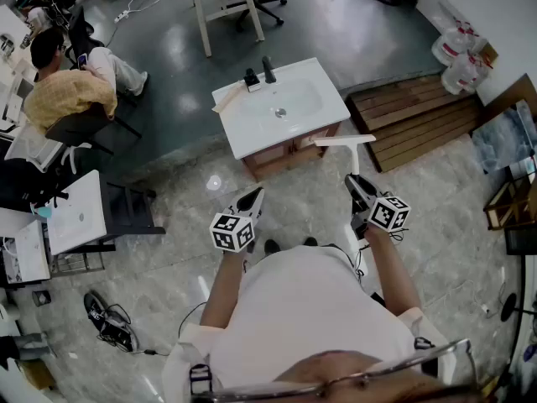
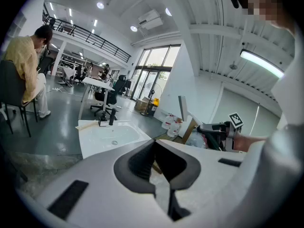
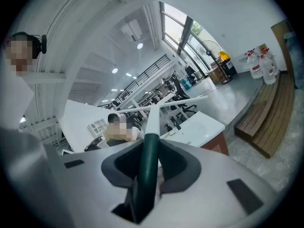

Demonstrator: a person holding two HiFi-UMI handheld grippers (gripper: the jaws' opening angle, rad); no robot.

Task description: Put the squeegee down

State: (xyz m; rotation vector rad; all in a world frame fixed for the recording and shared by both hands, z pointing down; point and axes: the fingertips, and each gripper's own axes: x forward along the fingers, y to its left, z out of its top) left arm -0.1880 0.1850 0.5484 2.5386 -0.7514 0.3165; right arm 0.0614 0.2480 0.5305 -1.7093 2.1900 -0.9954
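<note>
Now, squeegee: green handle between jaws of right gripper, white blade crosswise beyond the tips.
right gripper: clamped on the handle.
left gripper: jaws together, empty.

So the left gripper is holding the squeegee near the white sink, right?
No, the right gripper is holding the squeegee near the white sink; the right gripper view shows its green handle between those jaws.
</note>
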